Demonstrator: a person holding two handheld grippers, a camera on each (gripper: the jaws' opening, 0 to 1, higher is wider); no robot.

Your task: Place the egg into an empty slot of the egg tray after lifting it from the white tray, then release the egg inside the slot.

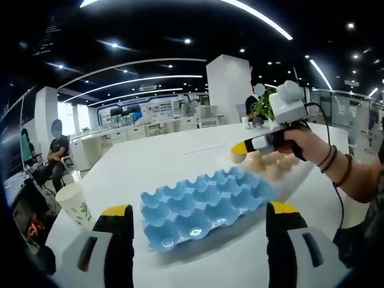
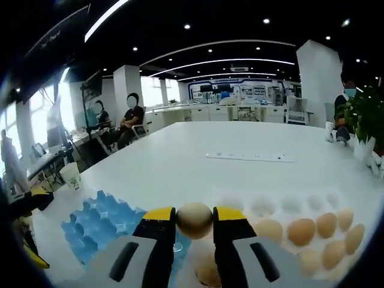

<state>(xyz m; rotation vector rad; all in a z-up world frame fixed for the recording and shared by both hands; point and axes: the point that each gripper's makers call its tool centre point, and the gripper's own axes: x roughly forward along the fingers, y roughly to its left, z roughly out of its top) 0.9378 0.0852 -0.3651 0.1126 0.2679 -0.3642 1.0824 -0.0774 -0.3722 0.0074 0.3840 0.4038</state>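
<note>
Blue egg tray point(image 1: 201, 204) empty; white tray point(image 2: 282, 207) holds brown eggs point(image 2: 312, 231)

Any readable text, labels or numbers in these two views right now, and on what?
None can be read.
Paper cup: green print, no legible words.
Blue egg tray: no lettering.
Egg in the right gripper: no stamp visible.
Far wall displays: too small and blurred.

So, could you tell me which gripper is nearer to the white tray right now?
The right. The right gripper holds an egg just above the white tray, while the left gripper sits back on the near side of the blue egg tray.
</note>
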